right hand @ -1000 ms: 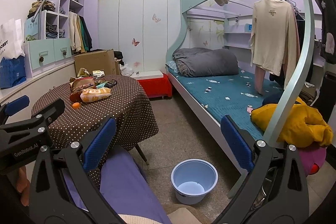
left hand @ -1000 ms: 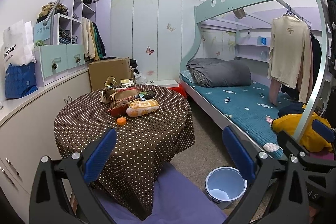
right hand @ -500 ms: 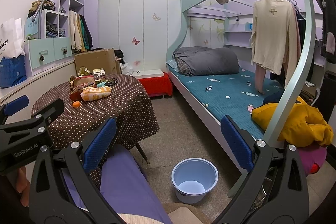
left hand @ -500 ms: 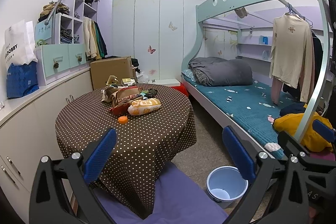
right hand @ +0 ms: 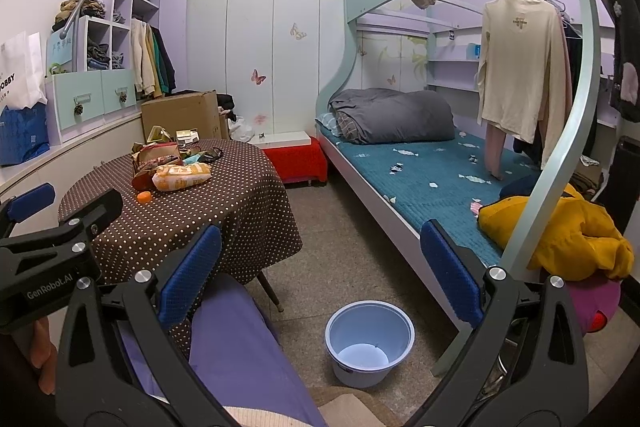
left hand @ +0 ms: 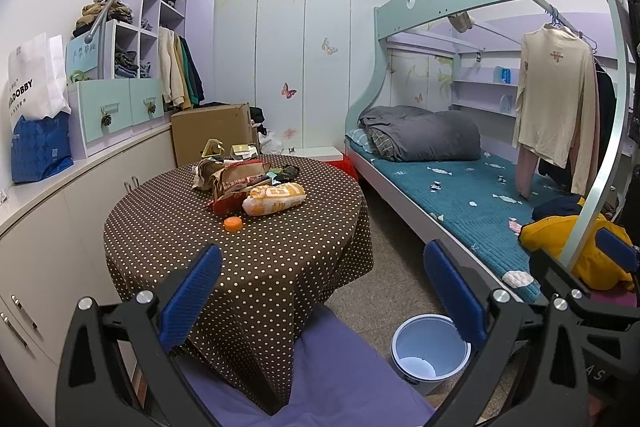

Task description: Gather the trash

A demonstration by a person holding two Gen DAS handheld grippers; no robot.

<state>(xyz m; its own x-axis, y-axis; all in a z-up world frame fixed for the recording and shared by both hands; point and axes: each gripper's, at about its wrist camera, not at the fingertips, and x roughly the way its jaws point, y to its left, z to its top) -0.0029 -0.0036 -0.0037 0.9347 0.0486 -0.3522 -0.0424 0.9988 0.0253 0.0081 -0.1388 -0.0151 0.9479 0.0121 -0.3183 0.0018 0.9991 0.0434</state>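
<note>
- Since a second before, little had moved: both wrist views had drifted slightly, and the table sat a touch lower and nearer in the left view, while the trash on it lay as it had.
- The left gripper [left hand: 320, 291] held its jaws wide apart and empty, aimed over the near edge of the dotted table [left hand: 256, 267].
- The right gripper [right hand: 316, 267] was likewise spread wide with nothing between its pads, looking past the table's side toward the floor.
- The trash sat in a heap on the far half of the table: a yellow snack bag [left hand: 274, 200], crumpled brown and red wrappers [left hand: 230, 183] touching it behind, and an orange bottle cap [left hand: 233, 224] lying apart just in front.
- The blue bucket [right hand: 370, 341] stood upright and empty on the floor between table and bed, the likely place for the trash.
- The step in hand seemed to be the reach. To do it well, the left gripper should probably go for one piece at a time, the snack bag or the loose cap first.
- The bag looked soft and puffed, so a pinch across its narrow middle would likely hold better than one at an end.
- The cap was low and flat; the pads would need to come down nearly to the cloth without snagging it.
</note>
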